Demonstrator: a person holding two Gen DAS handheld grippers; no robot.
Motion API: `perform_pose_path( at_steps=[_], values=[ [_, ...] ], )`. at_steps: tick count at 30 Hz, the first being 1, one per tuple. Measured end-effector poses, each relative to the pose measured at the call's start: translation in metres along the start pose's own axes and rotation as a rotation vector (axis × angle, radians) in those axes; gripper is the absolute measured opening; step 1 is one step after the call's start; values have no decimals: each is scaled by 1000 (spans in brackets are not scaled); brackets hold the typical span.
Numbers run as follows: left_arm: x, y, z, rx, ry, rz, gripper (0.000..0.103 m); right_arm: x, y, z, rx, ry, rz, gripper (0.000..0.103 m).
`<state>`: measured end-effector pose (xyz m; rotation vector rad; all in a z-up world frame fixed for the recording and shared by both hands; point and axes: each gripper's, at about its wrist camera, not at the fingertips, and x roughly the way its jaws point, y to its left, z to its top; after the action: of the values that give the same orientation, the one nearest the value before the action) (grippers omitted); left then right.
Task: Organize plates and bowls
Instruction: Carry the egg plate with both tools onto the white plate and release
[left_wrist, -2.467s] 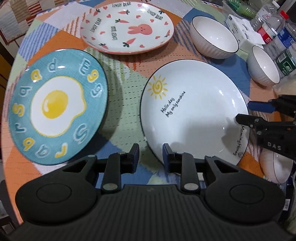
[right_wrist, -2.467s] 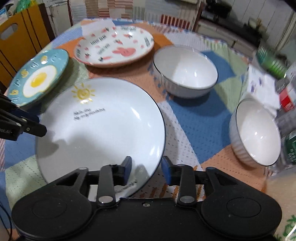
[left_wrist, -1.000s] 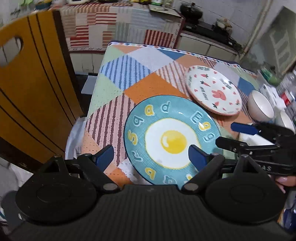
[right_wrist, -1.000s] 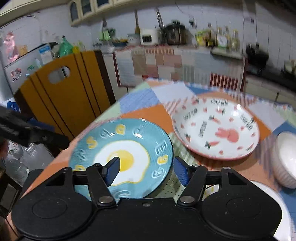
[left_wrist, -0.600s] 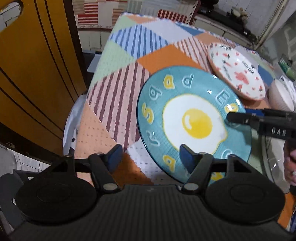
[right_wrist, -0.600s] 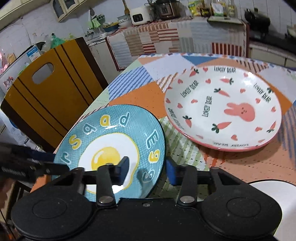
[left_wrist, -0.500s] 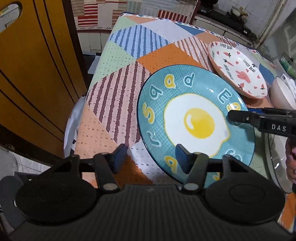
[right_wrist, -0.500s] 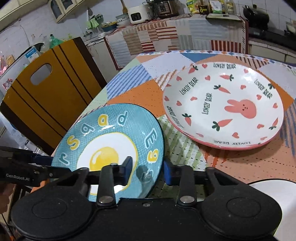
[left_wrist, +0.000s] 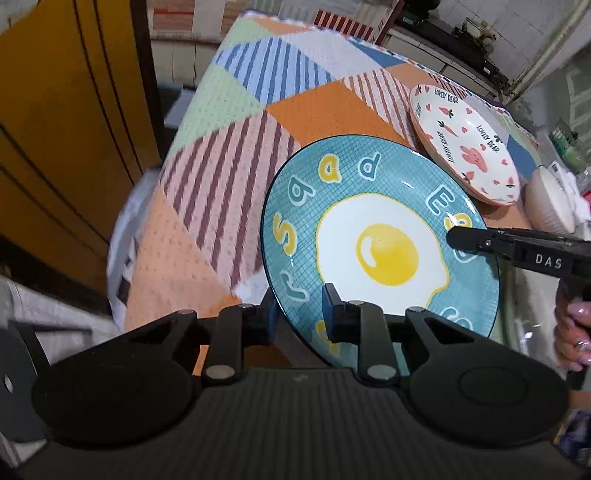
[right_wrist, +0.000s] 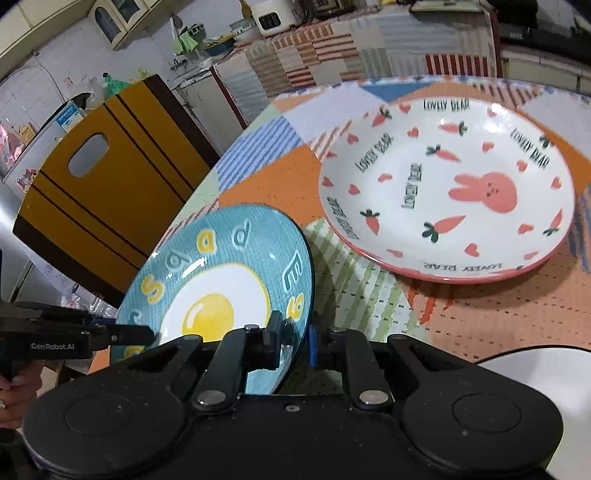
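Teal ceramic sits pinched at two places: the left gripper (left_wrist: 298, 317) has its jaws closed down on the near rim of the egg plate (left_wrist: 380, 236), one finger under and one on top, while the right gripper (right_wrist: 294, 341) clamps the opposite rim the same way. Gripping both edges at once spreads the load, so a wide, slick plate is less likely to swing or slip out of one narrow pinch. The plate looks tilted, its right edge raised off the tablecloth (left_wrist: 236, 155), which suggests it is being lifted to stack elsewhere. Beyond it, just apart, the bunny plate (right_wrist: 447, 184) lies flat on the cloth, a likely base or partner for stacking. A white bowl (left_wrist: 546, 206) stands past that at the far right. A yellow chair (right_wrist: 107, 177) stands at the table's edge.
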<state>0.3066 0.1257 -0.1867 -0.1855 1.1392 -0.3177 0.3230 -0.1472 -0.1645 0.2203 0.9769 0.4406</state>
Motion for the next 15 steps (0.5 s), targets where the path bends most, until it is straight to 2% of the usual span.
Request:
perform_pose_path(
  at_steps=[6, 12, 15],
  values=[
    [-34, -11, -9, 12, -25, -3, 23, -29, 12, 0, -33, -13, 20, 17],
    [-79, -34, -20, 58, -75, 4, 24, -74, 29, -4, -76, -63, 45, 17],
    [-97, -47, -23, 81, -74, -1, 24, -98, 33, -8, -87, -80, 52, 17]
  ],
)
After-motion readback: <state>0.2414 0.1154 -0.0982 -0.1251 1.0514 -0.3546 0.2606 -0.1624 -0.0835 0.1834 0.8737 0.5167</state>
